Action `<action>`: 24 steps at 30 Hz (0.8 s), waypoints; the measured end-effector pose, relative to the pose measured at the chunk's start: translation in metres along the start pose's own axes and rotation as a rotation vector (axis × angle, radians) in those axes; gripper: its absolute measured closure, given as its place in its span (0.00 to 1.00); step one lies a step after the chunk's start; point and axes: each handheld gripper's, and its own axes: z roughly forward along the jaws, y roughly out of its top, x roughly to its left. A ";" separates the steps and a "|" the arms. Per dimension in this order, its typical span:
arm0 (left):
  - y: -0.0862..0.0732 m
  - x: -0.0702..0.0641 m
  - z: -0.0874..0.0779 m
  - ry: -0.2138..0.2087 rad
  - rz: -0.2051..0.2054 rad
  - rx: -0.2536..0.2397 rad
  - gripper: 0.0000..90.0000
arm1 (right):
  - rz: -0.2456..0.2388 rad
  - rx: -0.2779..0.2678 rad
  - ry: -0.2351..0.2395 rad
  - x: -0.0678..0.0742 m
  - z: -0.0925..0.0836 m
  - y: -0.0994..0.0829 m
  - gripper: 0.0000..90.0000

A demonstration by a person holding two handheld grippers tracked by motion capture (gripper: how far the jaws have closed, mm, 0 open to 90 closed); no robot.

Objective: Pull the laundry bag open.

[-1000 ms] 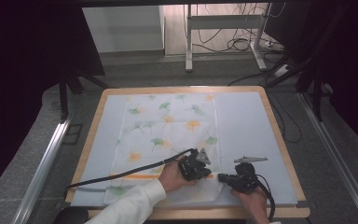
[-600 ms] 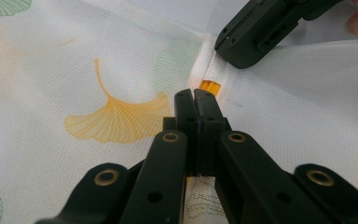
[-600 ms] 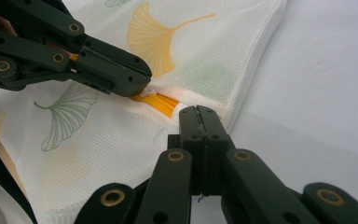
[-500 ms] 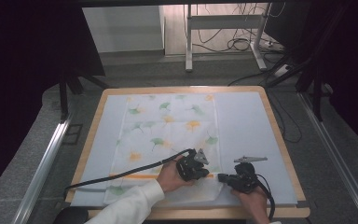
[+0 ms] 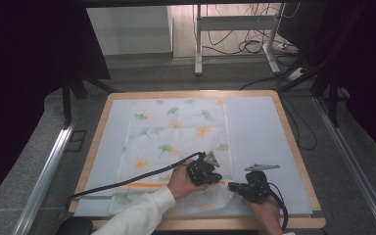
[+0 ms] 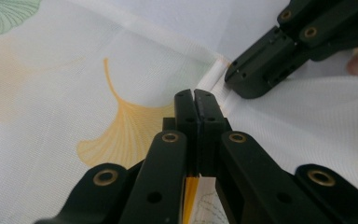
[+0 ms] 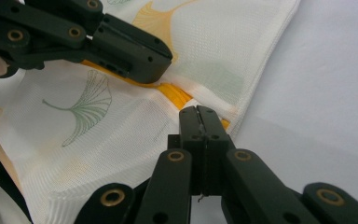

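Cloth [image 5: 176, 142] printed with ginkgo leaves lay spread on the table [image 5: 259, 132], its near right corner folded back. Left tongs [image 6: 195, 95] were clamped on that fold's edge; right tongs [image 7: 199, 112] pinched the same cloth just beside them.

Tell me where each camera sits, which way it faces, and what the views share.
High view: above the table's near side, looking forward and down at the cloth; both hands and a white sleeve show.
Left gripper view: rides the left gripper, looking along shut jaws clamping cloth.
Right gripper view: rides the right gripper, jaws shut on the cloth edge.
Shared: each gripper view shows the other gripper.
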 end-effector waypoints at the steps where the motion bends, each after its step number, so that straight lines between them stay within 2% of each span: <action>1: 0.001 0.000 0.002 0.007 0.004 0.002 1.00 | -0.002 0.000 -0.001 0.000 0.000 0.000 1.00; 5: 0.006 -0.003 0.005 0.028 0.027 0.003 0.99 | -0.003 0.003 -0.003 0.001 0.000 0.000 1.00; 13: 0.006 -0.002 0.013 0.037 0.003 -0.001 1.00 | -0.008 0.004 -0.006 0.001 0.000 0.000 1.00; 17: 0.005 -0.005 0.012 0.058 0.026 0.002 1.00 | -0.006 -0.002 -0.006 0.001 0.000 0.000 1.00; 20: 0.005 -0.007 0.010 0.072 0.032 0.021 1.00 | -0.007 -0.004 -0.009 0.001 0.000 -0.001 1.00; 24: 0.004 -0.011 0.007 0.093 0.059 0.034 1.00 | -0.001 -0.006 -0.010 0.001 0.000 -0.001 1.00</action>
